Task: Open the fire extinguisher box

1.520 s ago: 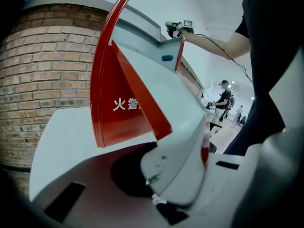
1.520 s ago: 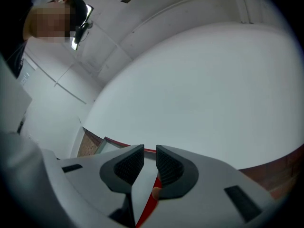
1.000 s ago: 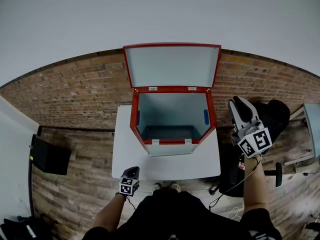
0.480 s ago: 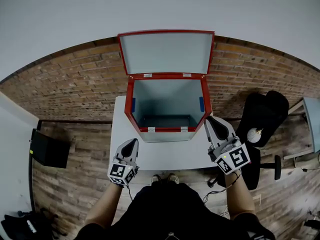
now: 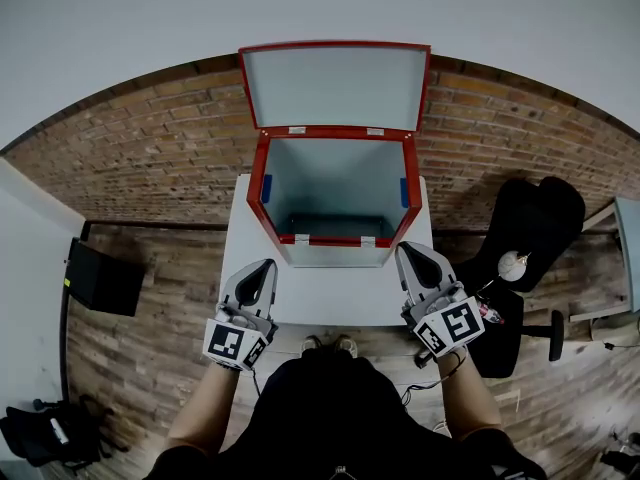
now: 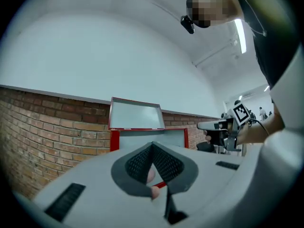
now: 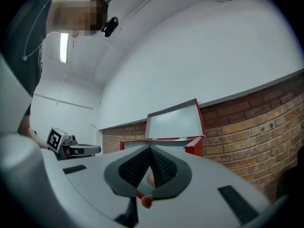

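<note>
The box [image 5: 337,239] stands on the white counter [image 5: 330,300], at its far edge against the brick wall [image 5: 150,158]. It is red outside and pale grey inside, with a small blue patch on each side wall. Its lid [image 5: 335,86] is raised upright and leans back against the wall, its grey inner face turned towards the person. The front rim of the box sits about midway across the counter, leaving a bare strip of counter on the near side.

The left claw [image 5: 260,278] hovers over the near left part of that strip and points at the box's left front corner. In the left gripper view its jaws are clenched tip to tip, gripping nothing. The right claw [image 5: 420,266] hangs at the counter's near right edge, just beside the box's right front corner but apart from it. Its jaws are likewise pressed together, empty. Each gripper view shows the open lid beyond the closed tips and the other claw off to the side.

A black chair [image 5: 540,223] stands right of the counter on the plank floor [image 5: 140,368]. A black case [image 5: 100,280] lies to the left, and a dark bag [image 5: 45,433] lies near the lower left corner.
</note>
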`<state>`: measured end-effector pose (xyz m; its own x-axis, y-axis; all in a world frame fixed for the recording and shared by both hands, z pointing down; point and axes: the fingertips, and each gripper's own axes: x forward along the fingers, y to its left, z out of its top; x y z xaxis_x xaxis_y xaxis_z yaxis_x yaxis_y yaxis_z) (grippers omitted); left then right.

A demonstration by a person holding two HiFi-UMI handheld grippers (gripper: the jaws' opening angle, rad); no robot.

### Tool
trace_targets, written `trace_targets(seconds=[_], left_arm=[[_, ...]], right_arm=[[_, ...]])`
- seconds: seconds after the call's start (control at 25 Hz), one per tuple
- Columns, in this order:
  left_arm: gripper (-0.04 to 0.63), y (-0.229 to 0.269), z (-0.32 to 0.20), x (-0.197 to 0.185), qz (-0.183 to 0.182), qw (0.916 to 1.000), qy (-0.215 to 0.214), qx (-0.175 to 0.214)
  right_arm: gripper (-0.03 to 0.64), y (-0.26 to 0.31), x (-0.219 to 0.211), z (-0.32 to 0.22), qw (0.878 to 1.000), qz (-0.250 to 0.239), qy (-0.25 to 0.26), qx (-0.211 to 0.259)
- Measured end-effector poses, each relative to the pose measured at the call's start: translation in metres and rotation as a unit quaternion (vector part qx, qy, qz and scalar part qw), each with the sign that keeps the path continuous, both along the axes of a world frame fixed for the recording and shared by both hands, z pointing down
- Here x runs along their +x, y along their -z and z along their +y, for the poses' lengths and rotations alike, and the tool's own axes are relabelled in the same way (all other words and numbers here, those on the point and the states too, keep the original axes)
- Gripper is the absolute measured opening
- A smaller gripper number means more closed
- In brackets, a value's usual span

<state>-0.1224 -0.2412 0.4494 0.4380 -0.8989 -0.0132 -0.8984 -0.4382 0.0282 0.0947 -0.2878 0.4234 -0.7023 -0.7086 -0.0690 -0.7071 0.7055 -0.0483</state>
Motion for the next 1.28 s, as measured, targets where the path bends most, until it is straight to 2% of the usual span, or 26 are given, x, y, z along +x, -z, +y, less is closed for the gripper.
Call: trace_targets(seconds=[0.28,0.48,0.64,0.8,1.0,1.28], left_arm=[[0.048,-0.013,0.046,0.001,-0.017,0.9998,0.004,-0.005],[0.048,-0.007,0.098,-0.011,-0.004,0.9999,-0.004,0.01],[0.048,-0.005,0.169,-0.021,0.021,0.9996,-0.007,0.015],[0.048,-0.013,0.259,-0.032,0.013,0.9997,-0.005,0.019],[0.048,-0.019,0.347,-0.033,0.022,0.9993,-0.029,-0.003],[0.047,-0.002,0.414,-0.01,0.024,0.9988,-0.043,0.004]], right_arm=[[0.02,-0.02,-0.02,0.045,1.0,0.003,0.021,-0.01],[0.02,-0.031,-0.024,0.101,1.0,0.008,-0.011,-0.025],[0.02,-0.031,-0.029,0.168,0.998,0.01,-0.053,-0.031],[0.02,-0.052,-0.044,0.266,0.996,0.009,-0.077,-0.055],[0.02,-0.068,-0.056,0.372,0.992,0.017,-0.086,-0.089],[0.02,-0.044,-0.041,0.43,0.993,0.02,-0.093,-0.066]])
